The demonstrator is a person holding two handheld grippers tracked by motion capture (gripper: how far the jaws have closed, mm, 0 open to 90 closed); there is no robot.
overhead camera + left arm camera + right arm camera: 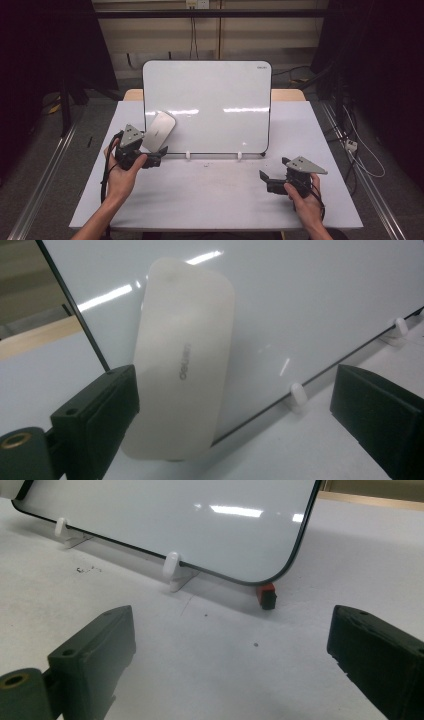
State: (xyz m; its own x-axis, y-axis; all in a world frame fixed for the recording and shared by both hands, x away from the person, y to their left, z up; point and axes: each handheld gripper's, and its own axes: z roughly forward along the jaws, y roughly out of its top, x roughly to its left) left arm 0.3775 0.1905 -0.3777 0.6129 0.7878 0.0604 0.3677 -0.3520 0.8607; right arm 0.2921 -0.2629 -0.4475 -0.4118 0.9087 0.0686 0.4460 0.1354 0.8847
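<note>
A white whiteboard (215,100) with a thin black rim stands propped near the middle of the white table (215,195). A pale oblong eraser (159,131) sits tilted on its lower left part. In the left gripper view the eraser (182,360) lies on the board (310,290). It is close against the left jaw and far from the right jaw. My left gripper (159,150) is open around it, its jaws wide apart (235,415). My right gripper (274,168) is open over bare table, in front of the board's lower right corner (230,650).
Two white clip feet (188,155) (240,155) hold the board's bottom edge. A small red and black piece (266,595) sits under its right corner. A wooden surface (287,94) shows behind the table. Cables (350,145) lie on the floor to the right.
</note>
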